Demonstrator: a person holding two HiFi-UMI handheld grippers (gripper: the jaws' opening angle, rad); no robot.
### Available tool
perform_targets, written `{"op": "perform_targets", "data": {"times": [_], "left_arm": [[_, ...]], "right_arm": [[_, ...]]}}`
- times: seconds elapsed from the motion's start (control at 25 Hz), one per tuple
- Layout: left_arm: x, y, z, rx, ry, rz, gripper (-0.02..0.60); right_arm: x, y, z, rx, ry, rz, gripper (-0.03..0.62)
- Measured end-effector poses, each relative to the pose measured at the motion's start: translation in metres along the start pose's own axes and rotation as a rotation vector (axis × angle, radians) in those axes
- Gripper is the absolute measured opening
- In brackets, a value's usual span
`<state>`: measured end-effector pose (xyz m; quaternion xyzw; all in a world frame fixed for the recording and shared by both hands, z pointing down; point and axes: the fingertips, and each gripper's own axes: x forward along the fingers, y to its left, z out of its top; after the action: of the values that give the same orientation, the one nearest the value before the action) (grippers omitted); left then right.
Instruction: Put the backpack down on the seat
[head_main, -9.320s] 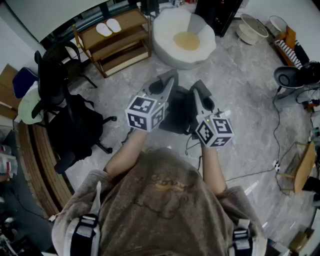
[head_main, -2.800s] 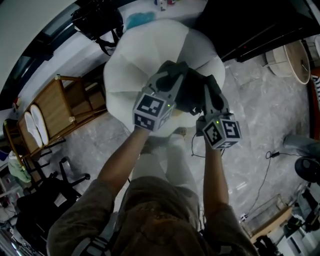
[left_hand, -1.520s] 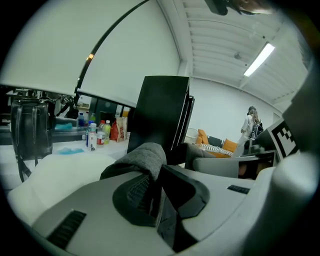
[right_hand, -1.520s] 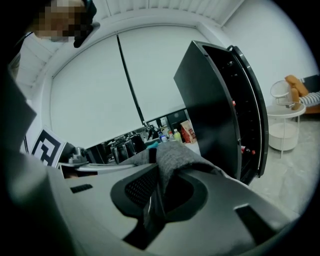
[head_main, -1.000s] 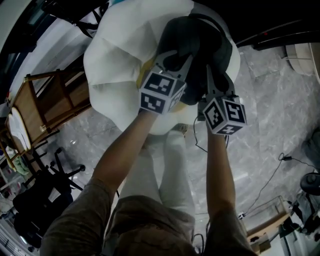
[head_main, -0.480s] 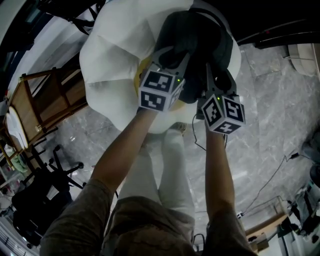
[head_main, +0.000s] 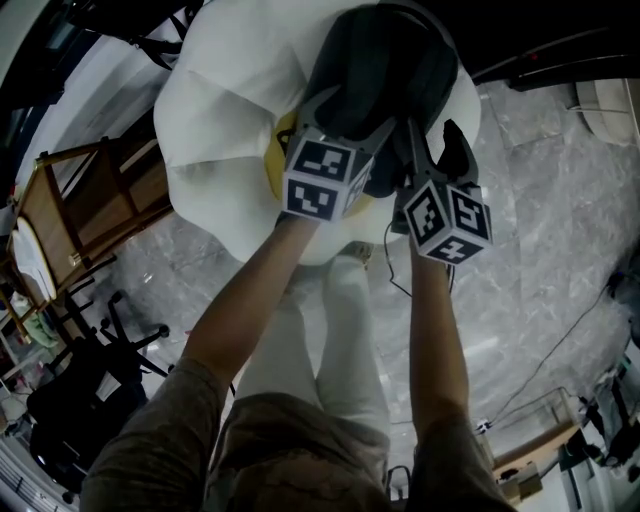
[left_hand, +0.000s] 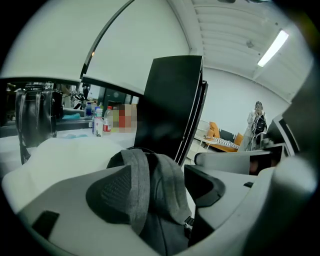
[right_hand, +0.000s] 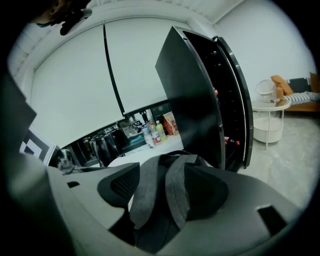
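A: Where is the backpack (head_main: 385, 60) sitting?

B: It is lying on the seat (head_main: 215, 120), toward its far right edge. The left gripper (left_hand: 160, 190) and right gripper (right_hand: 162, 191) are spreading their fingers (left_hand: 112, 192), with grey straps (right_hand: 176, 200) hanging loosely between them.

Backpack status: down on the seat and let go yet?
Left gripper and right gripper both opening, straps lying between the jaws. Backpack resting on the white seat. Nothing in the way.
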<state>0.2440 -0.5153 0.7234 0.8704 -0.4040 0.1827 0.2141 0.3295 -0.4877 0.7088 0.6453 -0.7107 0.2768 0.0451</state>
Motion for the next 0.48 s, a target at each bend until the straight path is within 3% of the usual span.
{"op": "perform_targets", "data": {"times": [0.2,0.32,0.48], "left_arm": [[-0.01,-0.007,0.004,-0.007,0.008,-0.013,0.327],[-0.021,-0.011,0.01,-0.015,0.008,-0.016,0.289],[-0.045,-0.019,0.022,-0.081,0.003,-0.044,0.118]], "right_arm": [[-0.01,0.003,0.002,0.012,0.004,0.0,0.275],[-0.017,0.01,0.004,0.026,0.004,0.004,0.275],[-0.035,0.026,0.007,0.048,0.019,0.013,0.192]]}}
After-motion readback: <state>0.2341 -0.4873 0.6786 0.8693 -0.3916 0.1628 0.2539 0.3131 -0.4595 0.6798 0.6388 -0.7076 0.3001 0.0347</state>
